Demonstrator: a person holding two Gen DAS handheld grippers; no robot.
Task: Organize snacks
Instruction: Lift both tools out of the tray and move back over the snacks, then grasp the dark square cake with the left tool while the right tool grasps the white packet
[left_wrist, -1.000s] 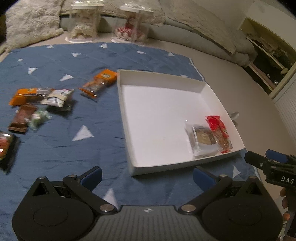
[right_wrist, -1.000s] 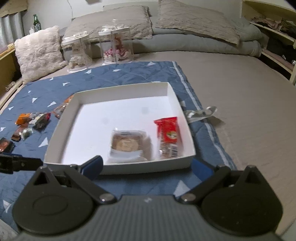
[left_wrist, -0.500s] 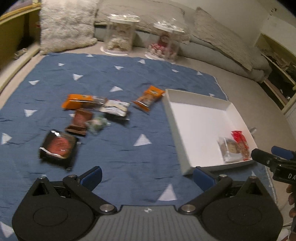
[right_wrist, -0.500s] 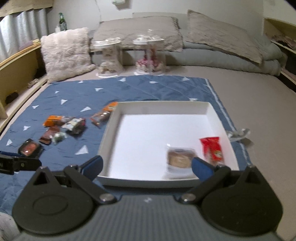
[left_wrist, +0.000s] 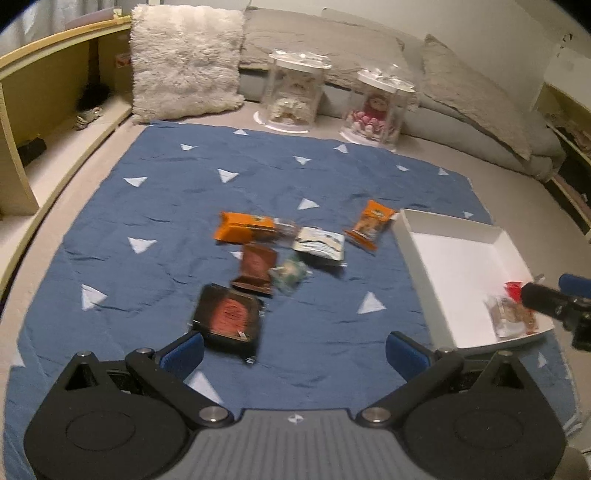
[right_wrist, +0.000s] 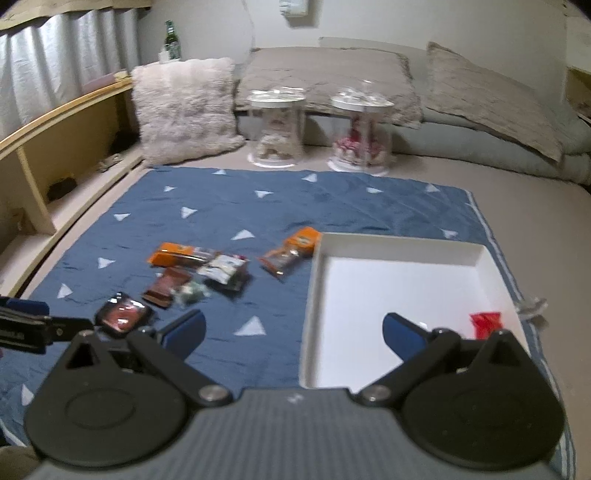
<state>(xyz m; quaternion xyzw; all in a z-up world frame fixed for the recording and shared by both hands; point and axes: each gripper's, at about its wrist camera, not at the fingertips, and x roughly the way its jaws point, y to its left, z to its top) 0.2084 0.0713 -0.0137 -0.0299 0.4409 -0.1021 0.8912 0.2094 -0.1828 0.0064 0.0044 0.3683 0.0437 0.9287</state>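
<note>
Left wrist view shows the black snack tray (left_wrist: 229, 316) lying flat on the blue blanket (left_wrist: 155, 206), just ahead of the left claw (left_wrist: 293, 349). It looks light, stiff and a bit slippery, so pinching its short sides seems best. Its long side points away from the claw, tipped a little left. Both claws, left and right (right_wrist: 293, 334), are wide open and hold nothing. The white box (left_wrist: 458, 254) sits to the right.

Both the left gripper (left_wrist: 293, 347) and the right gripper (right_wrist: 291, 332) hover level, side by side, fingers (left_wrist: 183, 353) spread wide and holding nothing.
</note>
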